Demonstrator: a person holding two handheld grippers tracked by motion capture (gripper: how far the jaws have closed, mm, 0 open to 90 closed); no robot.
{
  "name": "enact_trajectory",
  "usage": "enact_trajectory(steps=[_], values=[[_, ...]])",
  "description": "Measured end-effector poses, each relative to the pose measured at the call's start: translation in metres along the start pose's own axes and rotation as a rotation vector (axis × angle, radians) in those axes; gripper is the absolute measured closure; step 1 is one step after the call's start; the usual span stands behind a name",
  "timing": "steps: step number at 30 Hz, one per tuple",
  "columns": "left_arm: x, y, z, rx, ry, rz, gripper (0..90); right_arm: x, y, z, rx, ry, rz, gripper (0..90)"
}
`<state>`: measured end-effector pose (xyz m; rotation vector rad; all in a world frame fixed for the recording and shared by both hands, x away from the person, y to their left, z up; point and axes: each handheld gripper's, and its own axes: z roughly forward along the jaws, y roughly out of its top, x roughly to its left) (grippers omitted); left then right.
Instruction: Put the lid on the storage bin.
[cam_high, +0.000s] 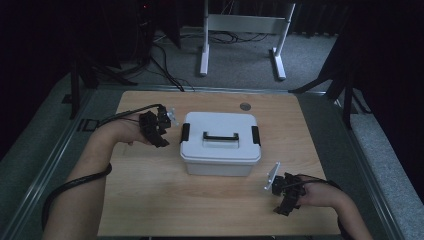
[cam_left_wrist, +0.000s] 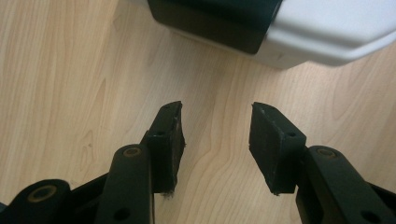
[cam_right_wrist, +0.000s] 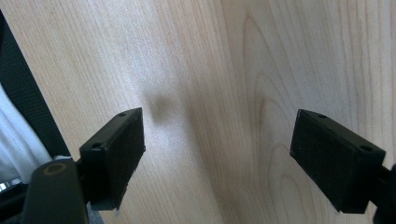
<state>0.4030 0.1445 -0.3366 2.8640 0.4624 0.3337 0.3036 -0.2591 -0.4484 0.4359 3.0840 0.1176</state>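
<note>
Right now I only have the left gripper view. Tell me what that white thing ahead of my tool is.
Observer: A white lidded box, with a black carry handle on top of its lid.
Operator: Say what the dark block on its edge is.
Observer: A black left latch on the box's end; a matching right latch sits on the far end.
Operator: Report the right tool.
Observer: The right tool has its jaws open over bare table, off the box's front right corner, touching nothing.
</note>
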Motion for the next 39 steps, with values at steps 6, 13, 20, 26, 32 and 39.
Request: enact_trajectory(steps=[6,13,20,26,32,39], values=[[0.000,-0.018,0.016,0.016,-0.015,-0.030,54.5,0.001,0.002,0.003,0.006,-0.022,-0.011,17.2],[-0.001,-0.037,0.031,0.015,-0.028,-0.061,54.5,0.001,0.003,0.004,0.006,-0.033,-0.010,15.4],[-0.004,-0.054,0.043,-0.008,-0.031,-0.076,54.6,0.002,0.002,0.006,0.002,-0.035,-0.006,15.4],[-0.008,-0.069,0.057,-0.025,-0.042,-0.097,54.5,0.002,0.001,0.007,-0.006,-0.035,-0.006,15.3],[-0.010,-0.082,0.066,-0.039,-0.031,-0.108,54.4,0.001,0.001,0.009,-0.008,-0.037,0.000,15.3],[-0.010,-0.091,0.066,-0.063,-0.026,-0.126,54.4,0.001,0.001,0.008,-0.015,-0.043,-0.001,13.8]])
